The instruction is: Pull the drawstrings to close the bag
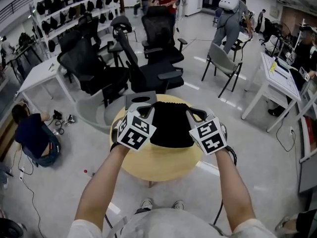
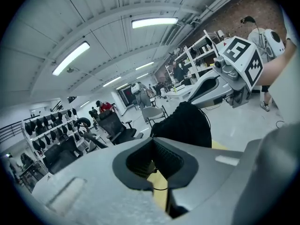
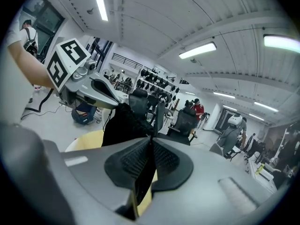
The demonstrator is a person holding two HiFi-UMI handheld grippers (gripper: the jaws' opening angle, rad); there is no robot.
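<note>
I hold the black bag [image 1: 172,125] between my two grippers, above the far half of the round yellow table [image 1: 163,167]. The bag stands upright as a dark, rounded bundle. I cannot tell whether its bottom touches the table top.

My left gripper [image 1: 148,111] is at the bag's left upper corner. In the left gripper view its fingers [image 2: 166,156] are pressed together at the tips. A thin black cord, the left drawstring [image 2: 157,189], crosses the narrow slit below them, so this gripper is clamped on the cord. In that view the bag [image 2: 185,125] sits just beyond the fingers, with the right gripper [image 2: 191,102] reaching in to its top from the right.

My right gripper [image 1: 192,115] is at the bag's right upper corner. In the right gripper view its fingers [image 3: 164,161] are also closed tight. A dark strand runs down between them, and I take it for the right drawstring [image 3: 146,181]. The bag [image 3: 123,125] rises just past the fingertips there, and the left gripper [image 3: 117,104] meets it from the far side.

On the far edge of the table, just behind the bag, lies a gray tray [image 1: 140,100] with a round hollow. Beyond the table stand black office chairs [image 1: 158,38]. At the far left is a white shelf [image 1: 69,9] of dark items. A person [image 1: 34,135] crouches on the floor at the left.
</note>
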